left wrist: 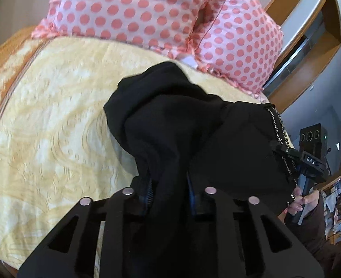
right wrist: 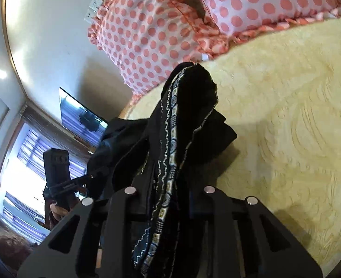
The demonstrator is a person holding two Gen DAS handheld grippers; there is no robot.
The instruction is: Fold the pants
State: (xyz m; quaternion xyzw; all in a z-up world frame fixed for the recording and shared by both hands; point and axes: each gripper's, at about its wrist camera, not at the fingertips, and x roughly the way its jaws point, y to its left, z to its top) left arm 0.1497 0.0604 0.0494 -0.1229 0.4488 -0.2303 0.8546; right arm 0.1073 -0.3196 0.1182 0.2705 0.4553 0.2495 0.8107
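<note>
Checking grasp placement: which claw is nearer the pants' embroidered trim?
Right. The right claw is shut on the embroidered trim itself; the left claw pinches plain black cloth of the pants, with the trim off to one side.

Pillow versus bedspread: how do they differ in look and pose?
The pillow is pink with coral dots; the bedspread is pale yellow with a swirled pattern. The pillow is puffy, with a frilled edge; the bedspread lies flat. The pillow rests on the bedspread's far end.
</note>
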